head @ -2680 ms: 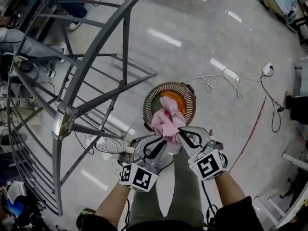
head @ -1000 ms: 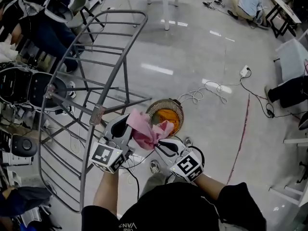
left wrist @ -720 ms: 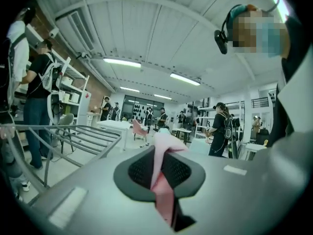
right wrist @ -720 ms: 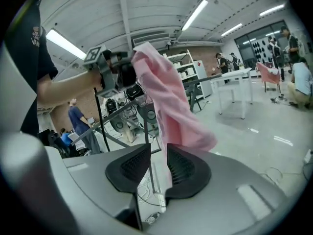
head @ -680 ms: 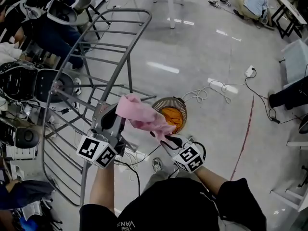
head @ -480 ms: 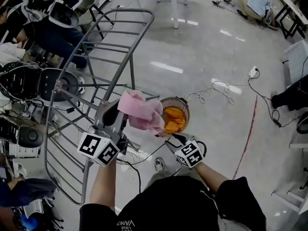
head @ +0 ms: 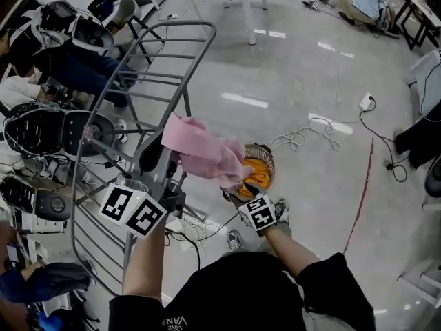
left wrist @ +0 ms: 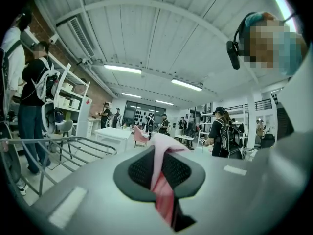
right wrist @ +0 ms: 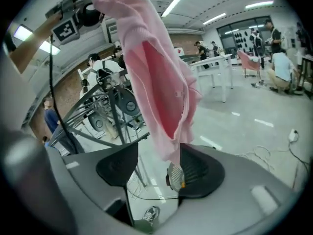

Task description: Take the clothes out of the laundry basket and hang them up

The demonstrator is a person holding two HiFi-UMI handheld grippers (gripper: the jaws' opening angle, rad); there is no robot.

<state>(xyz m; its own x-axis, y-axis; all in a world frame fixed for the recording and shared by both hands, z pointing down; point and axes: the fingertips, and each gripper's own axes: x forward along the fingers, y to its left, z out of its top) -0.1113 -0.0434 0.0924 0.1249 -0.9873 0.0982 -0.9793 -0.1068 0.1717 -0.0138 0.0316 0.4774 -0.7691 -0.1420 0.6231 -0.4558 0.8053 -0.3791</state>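
A pink garment (head: 201,152) hangs in the air from my left gripper (head: 164,154), which is shut on its upper edge beside the grey drying rack (head: 131,81). In the left gripper view the pink cloth (left wrist: 164,199) is pinched between the pads of my left gripper (left wrist: 159,173). My right gripper (head: 238,189) sits lower, above the round laundry basket (head: 270,163) holding an orange cloth (head: 258,173). Its jaws have just been opening. In the right gripper view the garment's lower tip (right wrist: 168,146) dangles loosely between the spread pads of my right gripper (right wrist: 156,168).
The rack's bars fill the left of the head view. People sit on chairs (head: 41,126) beyond it. A white cable and power strip (head: 365,102) lie on the shiny floor, with a red line (head: 362,198) at the right. My shoe (head: 234,240) stands below the basket.
My left gripper has lifted the pink garment up and toward the rack. My right gripper has let go of the cloth, opened, and dropped toward the basket.
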